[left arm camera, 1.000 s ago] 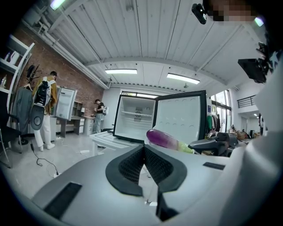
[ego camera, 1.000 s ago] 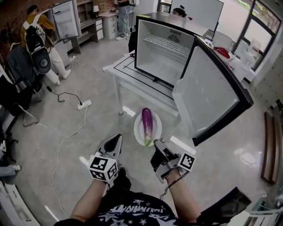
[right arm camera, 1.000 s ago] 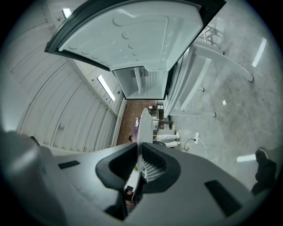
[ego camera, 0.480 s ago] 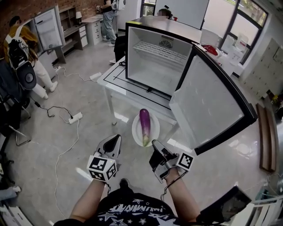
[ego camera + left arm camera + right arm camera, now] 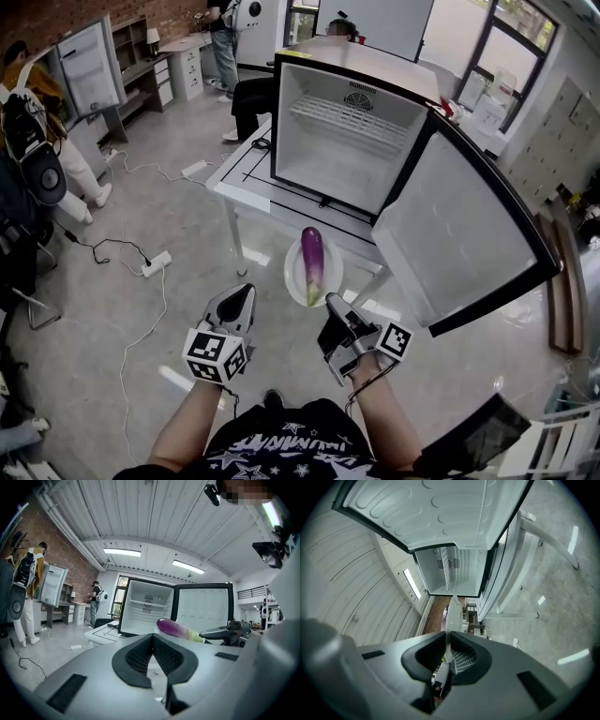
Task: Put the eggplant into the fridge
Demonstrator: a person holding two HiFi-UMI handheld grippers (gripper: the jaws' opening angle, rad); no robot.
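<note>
A purple eggplant (image 5: pixel 312 262) with a green stem end lies on a small white plate (image 5: pixel 292 273). My right gripper (image 5: pixel 330 302) is shut on the plate's near rim and holds it level in the air in front of the table. The right gripper view shows that plate (image 5: pixel 453 613) edge-on between the shut jaws of the right gripper (image 5: pixel 447 637). My left gripper (image 5: pixel 246 292) hangs beside the plate, shut and empty. Ahead, the white fridge (image 5: pixel 352 141) stands open on a table, its door (image 5: pixel 459 234) swung right. In the left gripper view the left gripper (image 5: pixel 153 637) points at the eggplant (image 5: pixel 180 629).
The fridge stands on a white table (image 5: pixel 246 178) with thin legs. A wire shelf (image 5: pixel 361 114) sits high inside the fridge. Cables and a power strip (image 5: pixel 155 263) lie on the floor at left. People stand by another fridge (image 5: pixel 89 70) at far left.
The view has shifted slightly toward the open fridge, and the door now reaches further right. Both grippers and the plate with the eggplant keep the same pose.
</note>
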